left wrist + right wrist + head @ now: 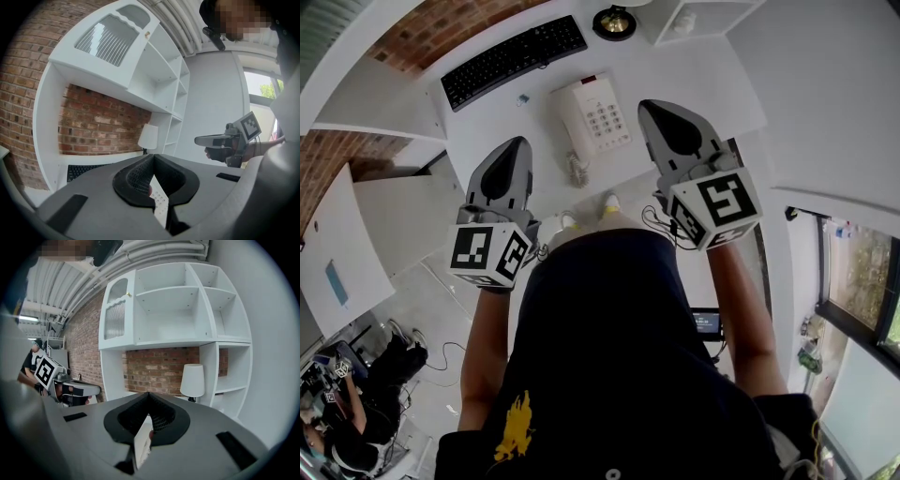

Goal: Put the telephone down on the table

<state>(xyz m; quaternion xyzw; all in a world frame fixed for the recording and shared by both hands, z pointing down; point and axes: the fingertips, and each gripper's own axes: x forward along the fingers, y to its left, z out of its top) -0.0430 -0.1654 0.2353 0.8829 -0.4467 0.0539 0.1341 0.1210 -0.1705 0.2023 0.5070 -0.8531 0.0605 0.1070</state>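
White telephone (595, 117): lay flat on the table (712, 84), keypad up, its coiled cord (577, 171) at the near edge; neither of my grippers touched it.
Left gripper (517, 145): I held it left of the telephone and apart from it, jaws pressed together on nothing.
Right gripper (652, 108): I held it just right of the telephone, jaws likewise closed and empty.
Keyboard (514, 59): black, beyond the telephone to its left.
Lamp (614, 22): straight beyond the telephone.

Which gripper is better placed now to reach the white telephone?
Probably right: the right gripper ends close beside the telephone; the left gripper sits farther off. Both are shut.
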